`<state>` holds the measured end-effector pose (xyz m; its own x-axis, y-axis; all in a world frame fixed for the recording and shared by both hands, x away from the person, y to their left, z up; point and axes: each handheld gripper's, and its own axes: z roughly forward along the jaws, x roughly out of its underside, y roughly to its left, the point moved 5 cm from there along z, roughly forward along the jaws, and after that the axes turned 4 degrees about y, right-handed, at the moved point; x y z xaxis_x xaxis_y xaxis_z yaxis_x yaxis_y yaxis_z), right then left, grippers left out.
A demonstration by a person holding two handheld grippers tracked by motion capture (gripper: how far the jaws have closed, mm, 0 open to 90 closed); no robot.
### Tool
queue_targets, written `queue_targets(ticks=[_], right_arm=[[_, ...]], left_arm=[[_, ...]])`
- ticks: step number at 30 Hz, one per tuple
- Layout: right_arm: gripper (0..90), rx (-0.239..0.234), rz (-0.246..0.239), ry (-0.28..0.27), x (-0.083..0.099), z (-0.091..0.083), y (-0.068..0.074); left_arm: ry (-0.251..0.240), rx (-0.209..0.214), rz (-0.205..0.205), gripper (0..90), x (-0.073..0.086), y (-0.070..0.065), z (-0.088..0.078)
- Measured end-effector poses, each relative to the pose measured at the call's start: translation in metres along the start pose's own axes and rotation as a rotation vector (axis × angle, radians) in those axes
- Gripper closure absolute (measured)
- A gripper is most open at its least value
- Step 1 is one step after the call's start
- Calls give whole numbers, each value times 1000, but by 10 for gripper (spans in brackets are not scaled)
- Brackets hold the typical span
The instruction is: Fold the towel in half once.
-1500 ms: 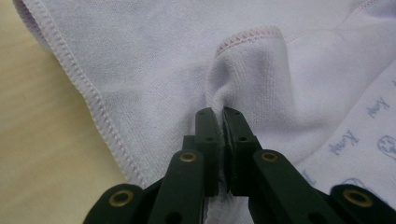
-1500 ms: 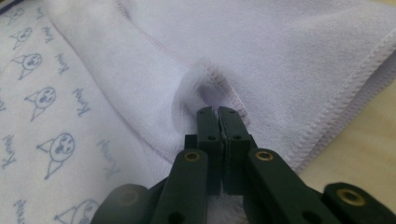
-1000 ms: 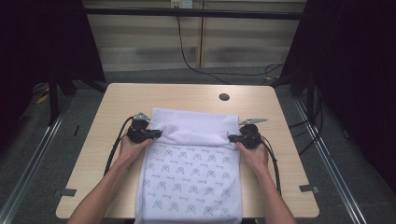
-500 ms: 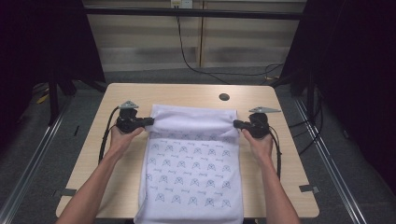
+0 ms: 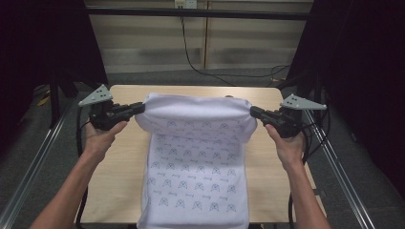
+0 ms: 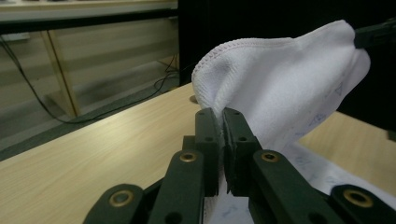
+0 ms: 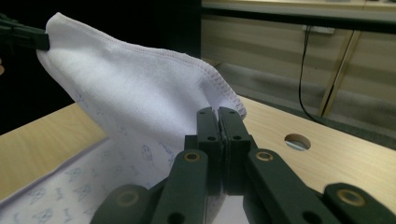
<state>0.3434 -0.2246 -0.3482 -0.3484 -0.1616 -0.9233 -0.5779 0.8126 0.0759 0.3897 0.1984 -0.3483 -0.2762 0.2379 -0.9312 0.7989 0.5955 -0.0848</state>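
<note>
1. The white cloth [image 5: 196, 157] with small printed figures hangs between the two grippers above the wooden table [image 5: 119, 157]. Its far, folded edge is in the air over the table, and the long rest of it lies on the table top and drops over the table's near edge.

2. The left gripper [image 5: 139, 109] is clamped on the left end of that raised edge. In the left gripper view its jaws stand together with only the thin fabric between them [image 6: 219, 126].

3. The right gripper [image 5: 254, 112] is clamped in the same way on the right end; in the right gripper view the cloth [image 7: 140, 102] comes out directly from the closed jaws.

4. I judge the cloth light and very soft. It sags and makes folds between the two holds, so it keeps no shape by itself.

5. It is not fragile, but it is thin. A small pinch near the stitched hem can slip out if the grippers pull apart too strongly.

6. The best places to hold are the two corners on the hem, where the seam is thicker and gives the pads more to bite.

7. The round hole [image 5: 229, 97] in the table lies behind the lifted edge, far from the hanging part, so I expect no catching there.
</note>
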Motion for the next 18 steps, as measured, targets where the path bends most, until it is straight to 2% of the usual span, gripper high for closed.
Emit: queue_targets(ticks=[3, 6, 10, 11, 13, 15, 18], right_arm=[[885, -27, -26, -20, 0, -18, 14], [885, -43, -47, -4, 11, -30, 27], [884, -61, -57, 40, 40, -42, 42], [884, -65, -55, 48, 46, -44, 45], [884, -81, -44, 65, 64, -49, 53], [883, -98, -32, 73, 78, -55, 60], [882, -117, -21, 99, 103, -60, 71]], left_arm=[[-9, 21, 4, 857, 7, -11, -12], [-8, 44, -9, 857, 27, -23, -18], [28, 73, -41, 856, 63, -38, -21], [41, 74, -37, 857, 72, -43, -23], [49, 96, -53, 857, 83, -52, -28], [63, 103, -40, 856, 93, -59, -32], [117, 119, -51, 853, 117, -68, -33]])
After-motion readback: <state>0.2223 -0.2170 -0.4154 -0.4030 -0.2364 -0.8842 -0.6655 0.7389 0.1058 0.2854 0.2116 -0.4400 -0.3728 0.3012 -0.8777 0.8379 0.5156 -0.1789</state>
